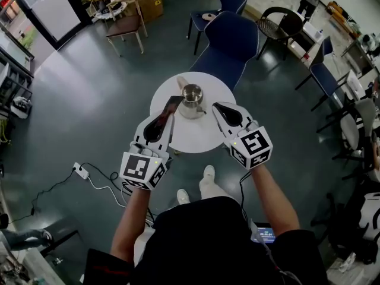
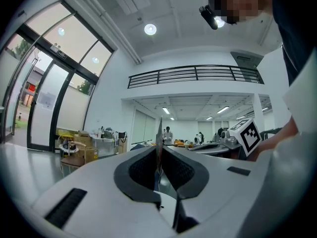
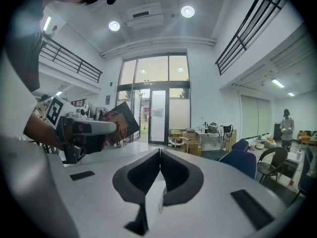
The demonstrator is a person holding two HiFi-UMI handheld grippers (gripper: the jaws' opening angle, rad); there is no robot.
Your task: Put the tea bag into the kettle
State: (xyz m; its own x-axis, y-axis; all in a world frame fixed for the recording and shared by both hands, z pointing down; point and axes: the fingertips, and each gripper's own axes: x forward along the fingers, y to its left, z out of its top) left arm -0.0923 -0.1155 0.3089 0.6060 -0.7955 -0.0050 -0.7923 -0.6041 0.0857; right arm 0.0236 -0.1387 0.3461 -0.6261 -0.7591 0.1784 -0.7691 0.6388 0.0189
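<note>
A small metal kettle (image 1: 192,100) with an open top stands at the far side of a round white table (image 1: 196,138). My left gripper (image 1: 165,116) is shut on the tea bag (image 1: 171,106), a flat dark packet that sticks up past the jaws, just left of the kettle. In the left gripper view the tea bag (image 2: 159,133) shows edge-on between the pads. My right gripper (image 1: 218,107) is shut with nothing in it, just right of the kettle. The right gripper view shows its closed jaws and the tea bag (image 3: 120,122) held in the left gripper (image 3: 86,128).
Blue chairs (image 1: 231,40) stand right behind the table, and a wooden chair (image 1: 126,24) is at the far left. A power strip with a cable (image 1: 80,171) lies on the floor to the left. The person's shoes (image 1: 208,174) are at the table's near edge.
</note>
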